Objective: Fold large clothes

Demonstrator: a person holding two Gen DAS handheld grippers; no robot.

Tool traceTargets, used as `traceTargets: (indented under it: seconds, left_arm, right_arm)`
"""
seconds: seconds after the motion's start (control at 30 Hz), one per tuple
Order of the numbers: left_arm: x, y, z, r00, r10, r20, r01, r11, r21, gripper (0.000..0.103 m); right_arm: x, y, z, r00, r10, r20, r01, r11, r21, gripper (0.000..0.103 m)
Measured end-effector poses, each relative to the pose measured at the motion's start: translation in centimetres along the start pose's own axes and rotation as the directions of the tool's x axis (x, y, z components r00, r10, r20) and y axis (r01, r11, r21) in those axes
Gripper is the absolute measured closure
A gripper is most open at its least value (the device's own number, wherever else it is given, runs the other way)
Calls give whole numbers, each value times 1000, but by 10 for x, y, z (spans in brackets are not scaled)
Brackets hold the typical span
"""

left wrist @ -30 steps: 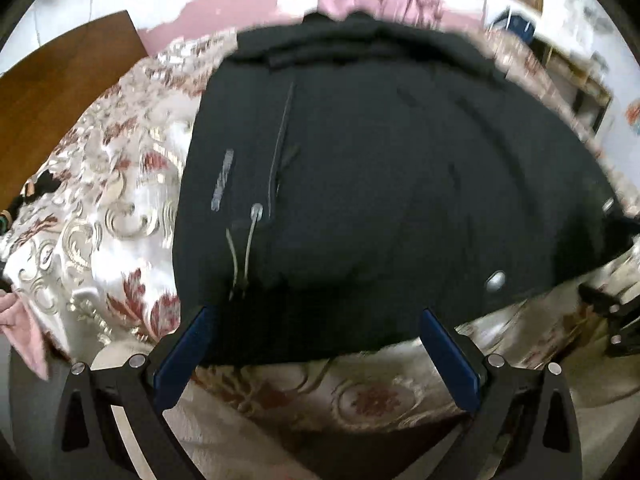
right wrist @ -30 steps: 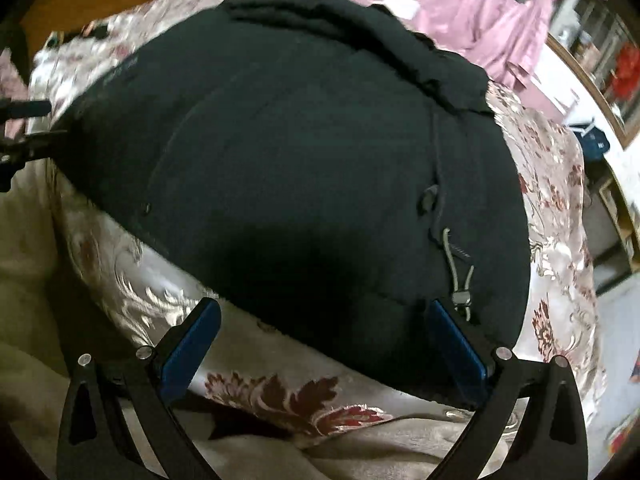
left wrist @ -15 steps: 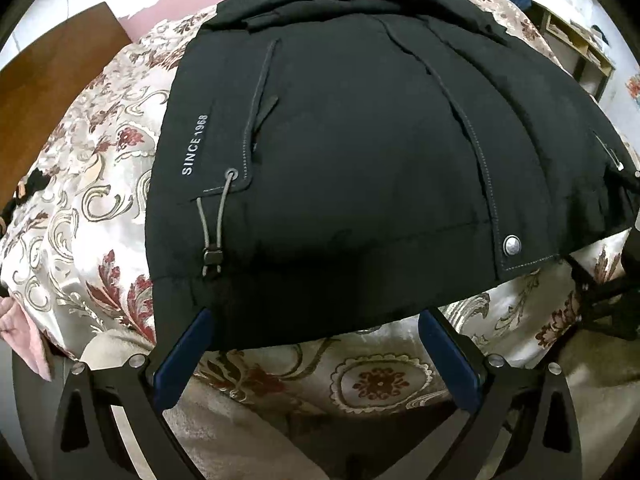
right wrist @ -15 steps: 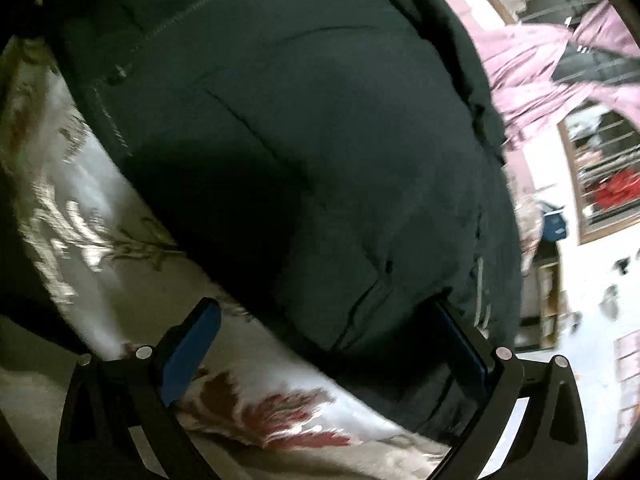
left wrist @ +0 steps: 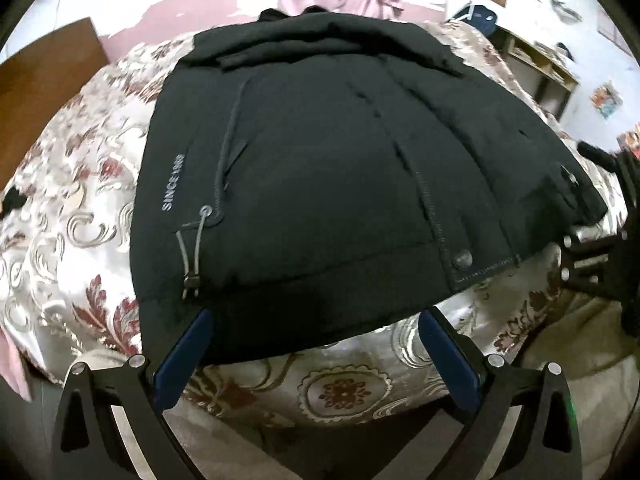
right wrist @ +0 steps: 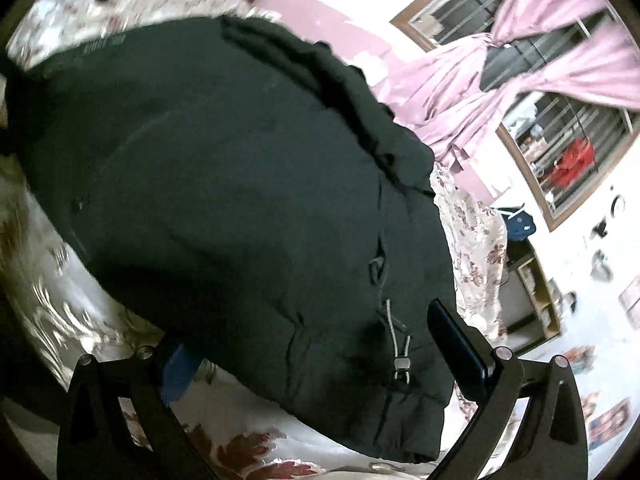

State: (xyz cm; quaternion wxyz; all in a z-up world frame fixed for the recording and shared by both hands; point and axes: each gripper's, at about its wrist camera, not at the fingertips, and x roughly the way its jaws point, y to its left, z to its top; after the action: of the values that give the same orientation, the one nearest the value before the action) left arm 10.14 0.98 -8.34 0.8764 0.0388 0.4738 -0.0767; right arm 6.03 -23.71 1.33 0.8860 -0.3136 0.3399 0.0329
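**Black jacket flat on the bed, both hand-held grippers spread wide**

We see the large black padded jacket lying spread on the bed's floral cream-and-maroon satin cover, its hem facing us. Our left hand-held gripper is released, its blue-padded fingers set wide at the hem's edge, with nothing between them. Our right hand-held gripper is also spread wide, its fingers straddling the jacket's corner by the grey drawcord toggle. Pink curtains hang beyond the bed.
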Motion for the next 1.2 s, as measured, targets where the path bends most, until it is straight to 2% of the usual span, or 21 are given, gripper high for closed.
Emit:
traceTargets:
  seconds: [0.2,0.43,0.5,0.67,0.77,0.9,1.07,1.2]
  left_arm:
    - [10,-11,2,999,24,-31,-22,997,68,0]
    - [39,-11,2,983,99,-152,-86,992,89,0]
    - [42,-9,1,979,122,-164,-110,990,83,0]
    - [45,-7,1,970,185,-157,-178,982,63,0]
    - [46,-3,2,966,215,-143,-210,977,49,0]
    - [42,0,6,968,238,-82,-236,971,35,1]
    - [43,9,7,962,265,-65,-266,964,-9,10]
    - [48,16,10,952,297,-70,-300,954,-25,23]
  right_arm:
    - [16,-36,-7,995,102,10,-102,982,156,2]
    - [26,-57,-7,989,145,35,-149,963,226,2]
    - [31,-63,-2,986,160,42,-166,955,247,2]
    - [33,-75,12,979,197,60,-206,938,278,2]
    - [33,-76,19,979,191,76,-205,940,273,2]
    - [33,-74,21,980,181,80,-196,940,279,2]
    - [35,-75,14,981,184,66,-195,931,307,2]
    - [38,-77,10,978,198,63,-208,916,342,2]
